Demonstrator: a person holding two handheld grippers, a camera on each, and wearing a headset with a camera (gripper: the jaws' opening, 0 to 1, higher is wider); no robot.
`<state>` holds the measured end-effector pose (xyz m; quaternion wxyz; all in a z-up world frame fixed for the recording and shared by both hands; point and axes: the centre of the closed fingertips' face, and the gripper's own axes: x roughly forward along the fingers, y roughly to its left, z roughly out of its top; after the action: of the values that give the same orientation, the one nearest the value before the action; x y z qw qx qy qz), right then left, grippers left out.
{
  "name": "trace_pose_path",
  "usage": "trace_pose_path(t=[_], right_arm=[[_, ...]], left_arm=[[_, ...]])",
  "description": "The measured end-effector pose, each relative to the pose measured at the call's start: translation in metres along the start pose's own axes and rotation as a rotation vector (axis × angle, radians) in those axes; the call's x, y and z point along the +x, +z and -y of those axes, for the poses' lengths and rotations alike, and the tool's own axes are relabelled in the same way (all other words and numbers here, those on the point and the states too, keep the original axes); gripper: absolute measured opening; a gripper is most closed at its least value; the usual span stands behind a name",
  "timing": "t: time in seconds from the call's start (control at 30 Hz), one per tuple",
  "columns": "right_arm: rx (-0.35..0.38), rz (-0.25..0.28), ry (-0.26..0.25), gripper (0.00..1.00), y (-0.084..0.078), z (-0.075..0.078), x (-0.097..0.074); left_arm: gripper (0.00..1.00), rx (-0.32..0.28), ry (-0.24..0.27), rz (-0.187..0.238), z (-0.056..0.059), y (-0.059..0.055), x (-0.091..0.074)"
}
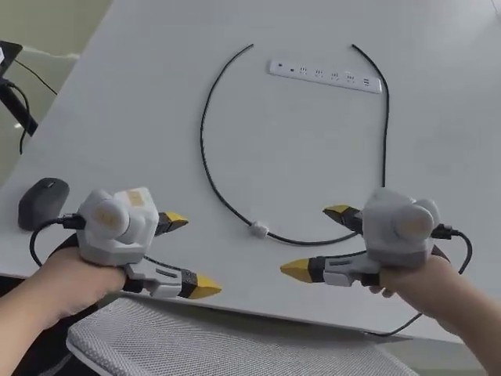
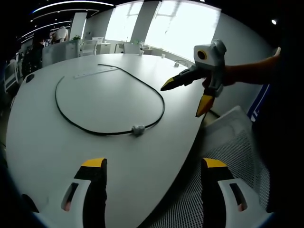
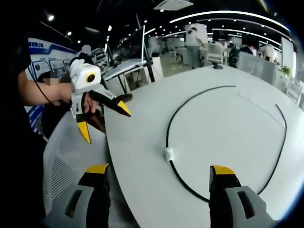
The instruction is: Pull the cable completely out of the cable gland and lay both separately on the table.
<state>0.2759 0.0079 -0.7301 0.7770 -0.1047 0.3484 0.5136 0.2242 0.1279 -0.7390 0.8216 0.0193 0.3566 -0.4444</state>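
A long black cable (image 1: pixel 205 149) lies in an open loop on the white table (image 1: pixel 297 149). It runs through a small white cable gland (image 1: pixel 258 229) at the near side of the loop. The gland (image 2: pixel 138 129) rests on the table between the two grippers, touched by neither. My left gripper (image 1: pixel 192 254) hovers at the table's front edge, left of the gland, open and holding nothing. My right gripper (image 1: pixel 315 240) hovers to the gland's right, open too. In the right gripper view the gland (image 3: pixel 168 154) lies ahead between my open jaws, and the left gripper (image 3: pixel 105 124) faces me.
A white power strip (image 1: pixel 325 76) lies at the far side, between the cable's two ends. A dark mouse (image 1: pixel 43 201) sits near the left edge. A grey mesh chair back (image 1: pixel 196 345) stands just under the table's front edge.
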Motion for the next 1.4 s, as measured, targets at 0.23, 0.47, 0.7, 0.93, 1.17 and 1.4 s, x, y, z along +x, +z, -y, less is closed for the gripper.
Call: trace_pose_path(t=[0.23, 0.47, 0.7, 0.93, 1.17, 1.4], right_arm=[[0.028, -0.033, 0.020, 0.83, -0.002, 0.006, 0.014], [0.024, -0.067, 0.033, 0.76, -0.002, 0.015, 0.028], [0.004, -0.106, 0.051, 0.67, -0.003, 0.018, 0.046], [-0.019, -0.167, 0.057, 0.57, -0.012, 0.021, 0.061], [-0.029, -0.205, 0.063, 0.49, -0.016, 0.023, 0.069], [-0.056, -0.240, 0.079, 0.41, -0.018, 0.022, 0.080]], left_arm=[[0.81, 0.016, 0.010, 0.002, -0.003, 0.000, 0.002], [0.82, 0.019, 0.018, 0.016, -0.005, 0.003, 0.003], [0.82, 0.020, 0.030, 0.034, -0.010, 0.006, 0.003], [0.82, 0.026, 0.039, 0.033, -0.012, 0.004, 0.005], [0.82, 0.019, 0.043, 0.037, -0.009, 0.004, 0.005], [0.81, 0.019, 0.045, 0.032, -0.007, 0.003, 0.007]])
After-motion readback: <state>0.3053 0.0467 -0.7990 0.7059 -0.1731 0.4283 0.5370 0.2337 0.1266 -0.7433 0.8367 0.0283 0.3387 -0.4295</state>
